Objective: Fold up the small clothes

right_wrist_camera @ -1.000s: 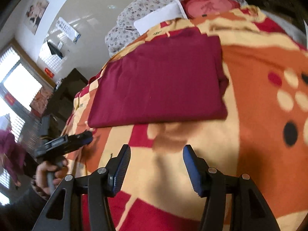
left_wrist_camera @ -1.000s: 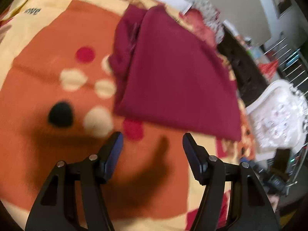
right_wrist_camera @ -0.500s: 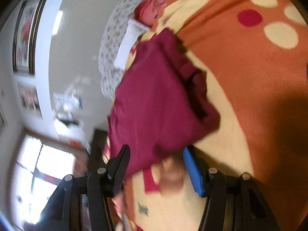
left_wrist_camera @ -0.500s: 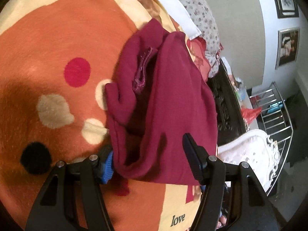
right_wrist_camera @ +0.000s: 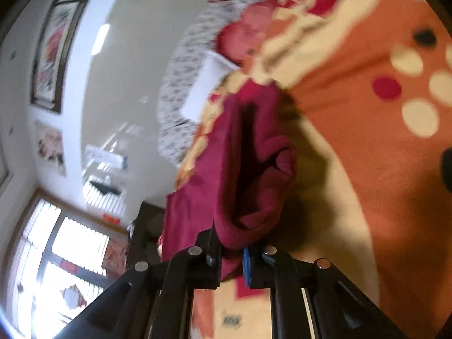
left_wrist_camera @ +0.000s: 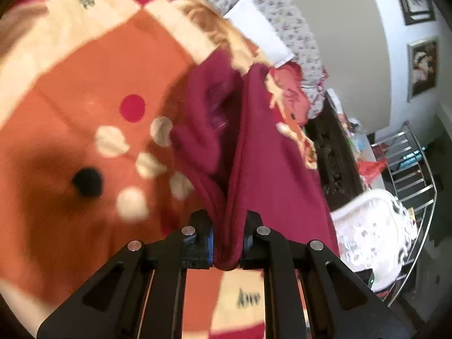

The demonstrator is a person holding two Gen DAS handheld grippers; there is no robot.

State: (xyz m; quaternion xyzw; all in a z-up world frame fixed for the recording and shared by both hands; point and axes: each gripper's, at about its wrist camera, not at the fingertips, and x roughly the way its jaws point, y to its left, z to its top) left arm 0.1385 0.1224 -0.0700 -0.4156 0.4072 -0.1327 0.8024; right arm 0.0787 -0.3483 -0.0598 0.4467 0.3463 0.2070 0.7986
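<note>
The maroon garment (left_wrist_camera: 271,152) is a soft, matte knit with a fine rib, thick enough to bunch into rounded rolls where it is pinched. In the left wrist view the left gripper (left_wrist_camera: 227,243) has its jaws drawn narrow around a bundled edge of the cloth, which bulges out below them in a smooth lump. From the jaws the fabric runs straight ahead in two layers: a broad flat panel to the right and a crumpled, folded-over flap to the left, with a deep dark crease between them. Its long axis points away from the jaws toward the pillows (left_wrist_camera: 282,22) with a small floral print at the far end of the bed.

In the right wrist view the right gripper (right_wrist_camera: 228,254) also has its jaws closed narrow on a rolled edge of the same garment (right_wrist_camera: 254,163), which rises ahead of them as a hollow, pocket-like fold and slumps to the right.

Under the cloth lies a fleecy blanket (left_wrist_camera: 84,90), orange and cream with red, cream and black dots. Both views are blurred. A flat white rectangular piece (left_wrist_camera: 258,28) rests against the pillows.
</note>
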